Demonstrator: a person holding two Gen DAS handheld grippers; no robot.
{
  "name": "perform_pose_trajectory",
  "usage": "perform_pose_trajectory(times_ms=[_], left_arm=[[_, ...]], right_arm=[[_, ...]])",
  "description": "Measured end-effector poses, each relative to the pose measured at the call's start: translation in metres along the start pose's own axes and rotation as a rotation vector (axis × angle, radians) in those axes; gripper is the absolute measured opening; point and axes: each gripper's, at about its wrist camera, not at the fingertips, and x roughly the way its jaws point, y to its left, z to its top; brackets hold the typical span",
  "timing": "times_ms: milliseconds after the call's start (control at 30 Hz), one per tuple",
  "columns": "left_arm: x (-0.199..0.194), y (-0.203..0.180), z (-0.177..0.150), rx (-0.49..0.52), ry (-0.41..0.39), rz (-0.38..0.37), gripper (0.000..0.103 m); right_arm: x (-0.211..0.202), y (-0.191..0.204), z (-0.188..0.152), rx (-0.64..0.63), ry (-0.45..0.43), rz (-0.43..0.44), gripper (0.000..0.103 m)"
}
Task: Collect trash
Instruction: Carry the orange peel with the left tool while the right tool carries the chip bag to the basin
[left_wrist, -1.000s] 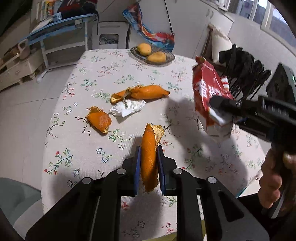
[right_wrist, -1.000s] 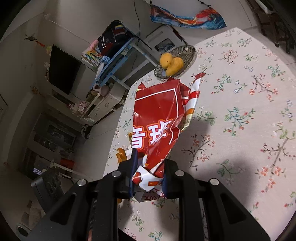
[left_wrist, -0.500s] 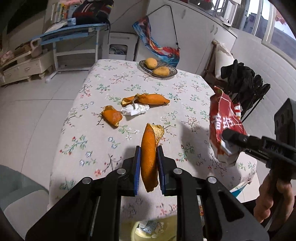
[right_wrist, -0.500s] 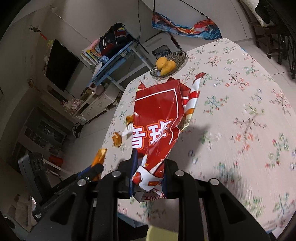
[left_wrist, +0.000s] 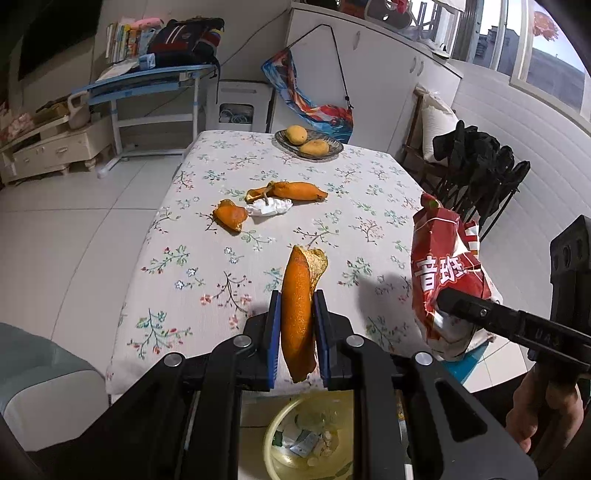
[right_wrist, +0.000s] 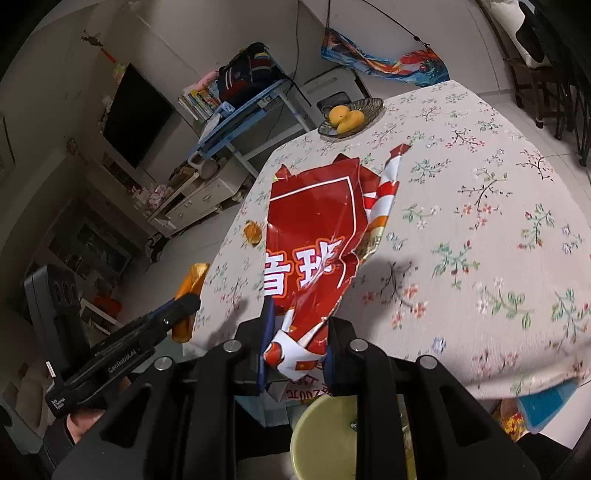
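Observation:
My left gripper (left_wrist: 297, 332) is shut on a long orange peel (left_wrist: 300, 295), held upright past the table's near edge, above a yellow bin (left_wrist: 275, 428) on the floor. My right gripper (right_wrist: 297, 347) is shut on a crumpled red snack bag (right_wrist: 317, 236), also held off the near edge over the yellow bin (right_wrist: 314, 424); the bag also shows in the left wrist view (left_wrist: 443, 280). On the floral tablecloth (left_wrist: 207, 258) lie another long peel (left_wrist: 295, 191), a small peel (left_wrist: 231, 218) and a crumpled white tissue (left_wrist: 269, 207).
A fruit plate with two mangoes (left_wrist: 308, 144) stands at the table's far edge. A chair draped with black clothes (left_wrist: 476, 162) stands at the right. A grey-green seat (left_wrist: 33, 380) is at the lower left. A blue desk (left_wrist: 147, 88) stands behind.
Both grippers have pulled back from over the table to beyond its near edge, each keeping its item. The yellow bin has come into view below them.

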Motion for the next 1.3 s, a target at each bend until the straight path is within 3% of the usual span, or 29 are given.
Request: perform_pose_trajectory(times_ms=[667, 1300], left_arm=[[-0.023, -0.005, -0.032, 0.003, 0.003, -0.009, 0.017], [-0.046, -0.007, -0.050, 0.002, -0.015, -0.025, 0.017]], right_arm=[[-0.006, 0.008, -0.028, -0.017, 0.032, 0.005, 0.023], [-0.010, 0.032, -0.078, -0.083, 0.140, -0.010, 0.023]])
